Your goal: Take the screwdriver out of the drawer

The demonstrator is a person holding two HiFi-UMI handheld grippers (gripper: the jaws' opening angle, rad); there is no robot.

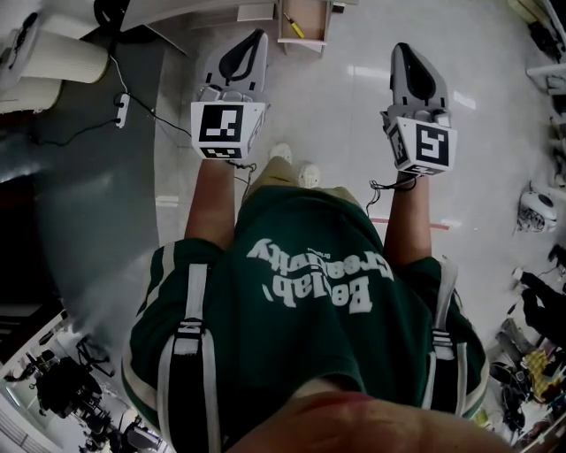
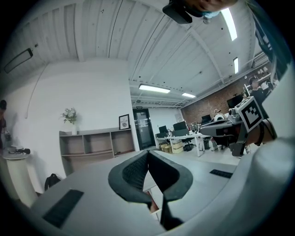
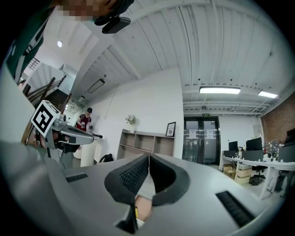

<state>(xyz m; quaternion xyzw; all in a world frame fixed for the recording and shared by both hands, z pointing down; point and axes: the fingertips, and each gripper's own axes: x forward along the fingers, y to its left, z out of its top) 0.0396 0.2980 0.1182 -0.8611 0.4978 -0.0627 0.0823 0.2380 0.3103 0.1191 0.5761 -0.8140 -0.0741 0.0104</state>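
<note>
Facing the open drawer (image 1: 307, 41) with the screwdriver (image 1: 294, 26) not yet taken.
Left claw (image 1: 260, 37) and right claw (image 1: 399, 48) both pressed together, pinching nothing, held level; yellow screwdriver lying inside the drawer ahead, between the two claws' lines and well apart from both. Left to do, judging by this: reaching in, spreading one claw, pinching, lifting out.

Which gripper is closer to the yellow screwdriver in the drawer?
Left. The left gripper is just left of the screwdriver in the drawer. The right gripper is farther off to its right.
</note>
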